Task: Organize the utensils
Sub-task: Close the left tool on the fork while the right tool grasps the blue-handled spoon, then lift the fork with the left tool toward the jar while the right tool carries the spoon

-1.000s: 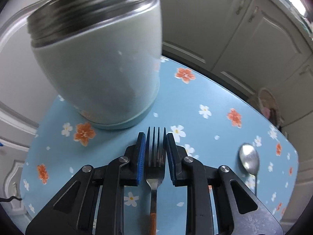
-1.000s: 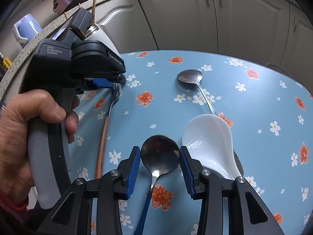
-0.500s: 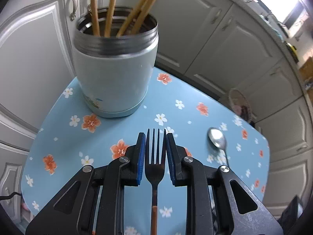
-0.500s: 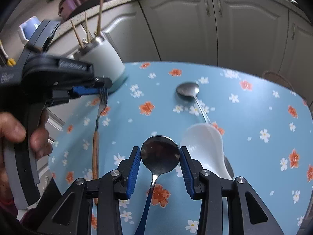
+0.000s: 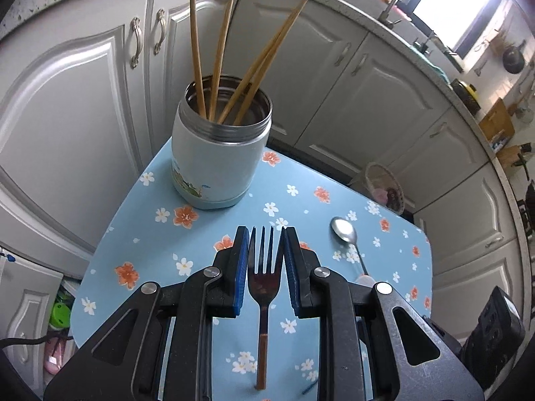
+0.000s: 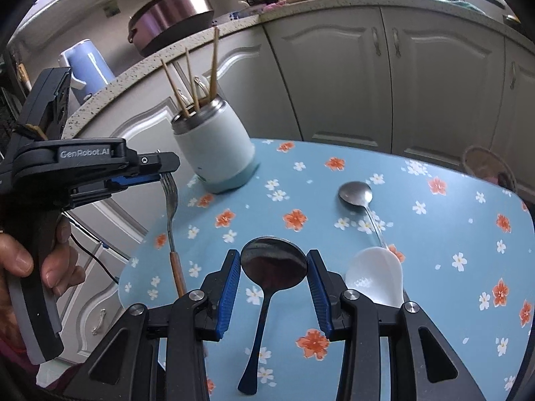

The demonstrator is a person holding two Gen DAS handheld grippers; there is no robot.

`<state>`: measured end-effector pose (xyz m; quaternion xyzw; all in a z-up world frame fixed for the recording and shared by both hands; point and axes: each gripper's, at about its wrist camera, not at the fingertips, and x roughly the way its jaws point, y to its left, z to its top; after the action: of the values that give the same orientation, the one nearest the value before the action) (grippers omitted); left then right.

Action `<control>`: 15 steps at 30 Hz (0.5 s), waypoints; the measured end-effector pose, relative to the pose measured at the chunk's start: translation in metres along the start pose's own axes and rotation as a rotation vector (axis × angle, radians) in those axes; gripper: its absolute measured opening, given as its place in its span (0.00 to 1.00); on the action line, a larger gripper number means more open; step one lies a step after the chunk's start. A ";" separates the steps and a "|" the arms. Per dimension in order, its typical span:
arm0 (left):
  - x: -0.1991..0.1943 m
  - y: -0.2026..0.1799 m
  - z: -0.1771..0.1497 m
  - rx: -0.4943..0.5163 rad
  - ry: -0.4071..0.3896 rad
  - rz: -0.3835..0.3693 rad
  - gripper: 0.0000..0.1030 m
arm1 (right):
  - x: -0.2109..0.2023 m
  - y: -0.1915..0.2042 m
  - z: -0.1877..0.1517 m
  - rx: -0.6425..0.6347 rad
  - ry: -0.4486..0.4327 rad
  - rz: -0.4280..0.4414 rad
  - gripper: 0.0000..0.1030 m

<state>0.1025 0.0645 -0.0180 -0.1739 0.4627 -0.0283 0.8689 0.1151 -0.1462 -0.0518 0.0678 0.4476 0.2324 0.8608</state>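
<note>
Holding one fork pinched in your left gripper, one dark spoon clamped in your right gripper, both above the table, four chopsticks in one jar, one steel spoon and one white spoon lying on the table.

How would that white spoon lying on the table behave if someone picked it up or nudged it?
The white spoon looks glossy, so it would probably be slippery between gripper pads. Its thick, rounded bowl suggests ceramic or hard plastic: stiff, and possibly breakable if dropped. It lies beside the steel spoon, apparently over its handle, so a nudge might rock it or shift both on the smooth table.
</note>
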 end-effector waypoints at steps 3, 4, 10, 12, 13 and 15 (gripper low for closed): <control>-0.008 -0.001 -0.001 0.011 -0.012 -0.012 0.19 | -0.004 0.007 0.003 -0.014 -0.011 0.001 0.38; -0.011 0.000 -0.002 0.012 -0.017 -0.014 0.19 | -0.005 0.009 0.005 -0.017 -0.015 0.000 0.38; -0.024 0.001 -0.001 0.019 -0.030 -0.025 0.19 | -0.013 0.015 0.008 -0.023 -0.033 0.002 0.38; -0.028 0.000 -0.001 0.022 -0.037 -0.027 0.19 | -0.015 0.017 0.010 -0.029 -0.039 0.001 0.38; -0.030 -0.001 -0.001 0.025 -0.039 -0.029 0.19 | -0.016 0.018 0.011 -0.032 -0.042 0.000 0.37; -0.033 -0.003 -0.001 0.033 -0.046 -0.031 0.19 | -0.018 0.020 0.014 -0.036 -0.047 -0.002 0.37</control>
<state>0.0831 0.0686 0.0091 -0.1673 0.4394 -0.0456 0.8814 0.1108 -0.1357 -0.0238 0.0573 0.4231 0.2379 0.8724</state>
